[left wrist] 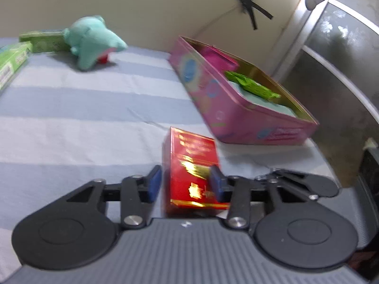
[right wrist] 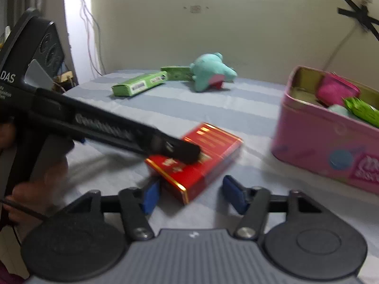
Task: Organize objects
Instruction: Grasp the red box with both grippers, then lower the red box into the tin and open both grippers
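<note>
Between the blue pads of left claw: red rectangular cardboard box with gold print, lying flat on blue-and-white striped bed sheet. Jaws partly closed, straddling the box's near end. Right pad overlapping the box face, thin dark sliver at the left pad; too blurred to call contact, so cannot tell if gripped.

Seen from right wrist: left claw reaching in from the left, tip down on the box top. Blurred hand on its grip, bottom left.

Right claw: jaws partly open, holding nothing. Near corner of the red box poking in between the pads. Left pad just beside the box edge, right pad clearly apart from it.

Ahead-right of left claw, near the box but not touching: pink rectangular metal tin, lid off. Inside: magenta pouch at far end, bright green crinkled packet on top of pale teal item.

Far ahead-left of left claw, well apart from the box: teal plush toy on its side. Just behind it, green carton. Second green carton further left, at frame edge.

Beyond the tin, on the wall: black tape cross.
</note>
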The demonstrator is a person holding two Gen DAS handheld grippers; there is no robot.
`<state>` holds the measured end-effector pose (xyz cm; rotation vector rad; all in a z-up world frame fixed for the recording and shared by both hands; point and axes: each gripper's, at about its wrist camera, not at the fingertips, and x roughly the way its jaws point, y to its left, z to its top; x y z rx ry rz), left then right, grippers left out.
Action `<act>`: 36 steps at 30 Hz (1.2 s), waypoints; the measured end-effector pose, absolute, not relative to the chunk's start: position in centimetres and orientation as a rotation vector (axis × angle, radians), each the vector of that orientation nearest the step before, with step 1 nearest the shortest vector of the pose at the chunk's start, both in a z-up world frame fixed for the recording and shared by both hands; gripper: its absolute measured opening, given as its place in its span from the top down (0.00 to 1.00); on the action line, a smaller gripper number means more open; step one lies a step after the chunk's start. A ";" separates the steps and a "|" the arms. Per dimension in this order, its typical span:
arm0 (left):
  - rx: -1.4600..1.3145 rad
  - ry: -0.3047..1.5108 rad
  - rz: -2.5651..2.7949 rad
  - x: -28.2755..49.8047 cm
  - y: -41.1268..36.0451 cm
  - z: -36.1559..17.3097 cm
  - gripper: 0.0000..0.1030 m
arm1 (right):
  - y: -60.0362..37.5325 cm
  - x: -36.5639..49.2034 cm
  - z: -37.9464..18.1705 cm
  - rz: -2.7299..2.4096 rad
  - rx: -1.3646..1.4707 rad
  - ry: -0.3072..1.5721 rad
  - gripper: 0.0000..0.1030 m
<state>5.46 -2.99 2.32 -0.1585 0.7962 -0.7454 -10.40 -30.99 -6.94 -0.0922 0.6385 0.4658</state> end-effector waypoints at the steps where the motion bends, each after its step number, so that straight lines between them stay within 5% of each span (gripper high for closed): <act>1: -0.164 0.794 -0.733 5.5 -3.0 2.8 0.57 | -30.9 -10.8 -6.6 0.459 -0.105 0.607 0.53; 10: -0.171 0.602 -0.838 6.9 -8.3 10.0 0.57 | -34.8 -11.6 -1.3 0.313 -0.123 0.310 0.53; 22: -0.095 0.646 -0.835 12.9 -18.3 7.7 0.58 | -42.4 -4.5 -1.6 0.185 -0.022 0.407 0.51; 23: -0.089 0.656 -0.827 13.6 -18.8 7.4 0.57 | -42.4 -3.8 -2.0 0.163 -0.037 0.408 0.40; 25: -0.073 0.669 -0.794 14.3 -19.4 7.0 0.55 | -42.6 -3.0 -2.5 0.104 -0.046 0.398 0.34; 36: 0.016 0.559 -0.789 9.8 -18.7 8.2 0.54 | -42.1 -7.0 -3.1 0.064 0.053 0.335 0.34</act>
